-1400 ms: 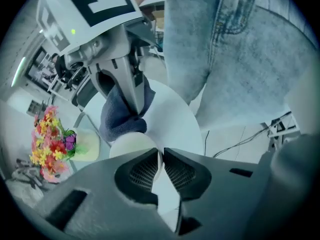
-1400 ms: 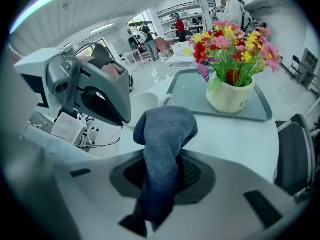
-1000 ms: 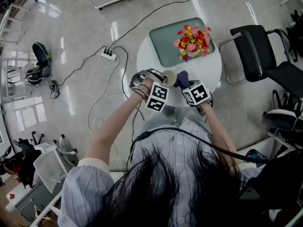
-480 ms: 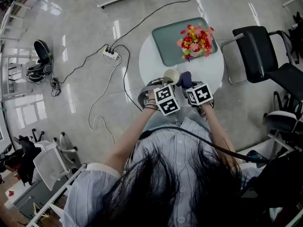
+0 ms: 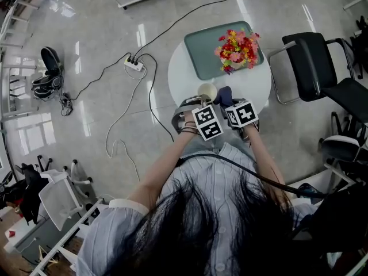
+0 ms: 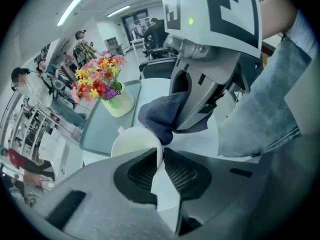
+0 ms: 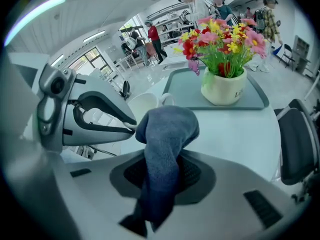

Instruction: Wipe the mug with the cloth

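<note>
A cream mug [image 5: 207, 91] is held above the near edge of the round white table [image 5: 184, 73]. My left gripper [image 6: 159, 160] is shut on the mug [image 6: 134, 144] at its rim wall. My right gripper [image 7: 162, 171] is shut on a dark blue cloth [image 7: 165, 139], whose bunched end [image 6: 162, 116] touches the mug's rim on the right side. In the head view the cloth [image 5: 223, 95] sits just right of the mug, between the two marker cubes. In the right gripper view the mug [image 7: 145, 105] shows behind the cloth.
A grey-green tray [image 5: 221, 52] on the table carries a pot of bright flowers [image 5: 237, 48]. A black chair [image 5: 313, 62] stands to the right. A power strip [image 5: 133, 65] and cables lie on the floor at left. People stand in the background.
The left gripper with the mug has swung right and closer to the cloth, from the table's left edge to beside the right gripper. The right gripper has barely moved.
</note>
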